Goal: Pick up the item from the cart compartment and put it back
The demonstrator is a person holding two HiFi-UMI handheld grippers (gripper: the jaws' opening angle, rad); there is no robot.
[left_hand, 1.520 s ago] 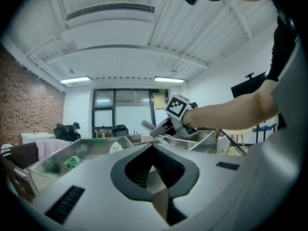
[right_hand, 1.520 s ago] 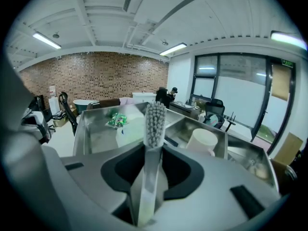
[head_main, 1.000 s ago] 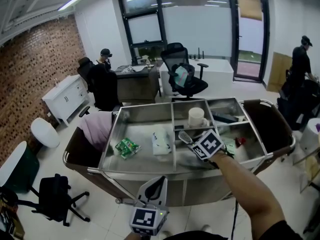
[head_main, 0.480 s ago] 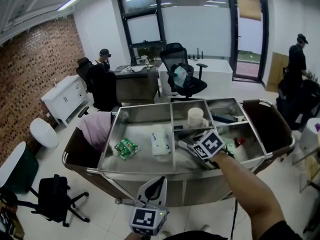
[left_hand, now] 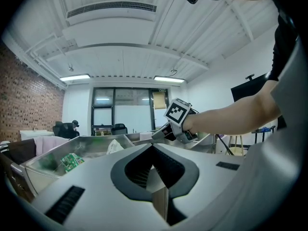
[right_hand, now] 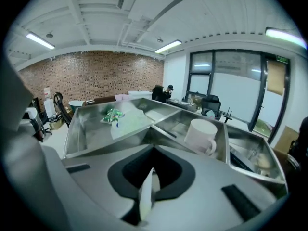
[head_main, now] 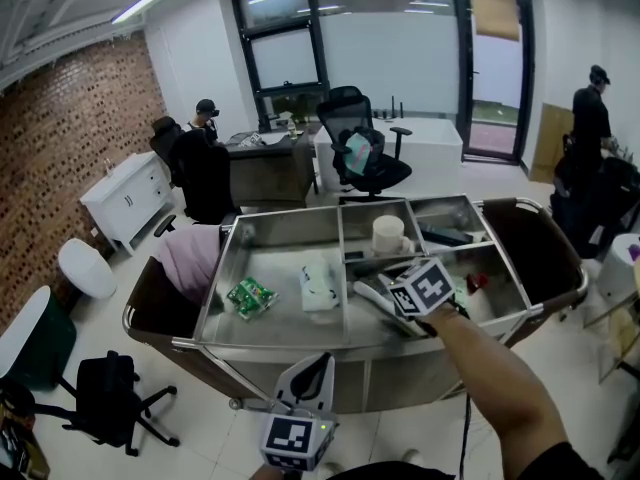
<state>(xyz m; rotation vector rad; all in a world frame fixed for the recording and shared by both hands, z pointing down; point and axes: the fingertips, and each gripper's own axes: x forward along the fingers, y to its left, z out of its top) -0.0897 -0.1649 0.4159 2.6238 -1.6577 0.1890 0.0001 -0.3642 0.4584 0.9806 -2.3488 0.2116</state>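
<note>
Right tongs [head_main: 362, 290] hover over the shiny steel cart [head_main: 290, 345], pinched together on nothing, seemingly lining up the white ceramic mug [head_main: 388, 233]; left tongs [head_main: 318, 366], also closed, wait clear below.

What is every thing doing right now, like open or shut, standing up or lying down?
Left hand-held gripper, shut, empty.
Right hand-held gripper, closing shut, empty, over the cart.
Mug, upright in a back compartment.
Green packet, lying flat in the big compartment.
White packet, lying in the same compartment, apart from the green one.
</note>
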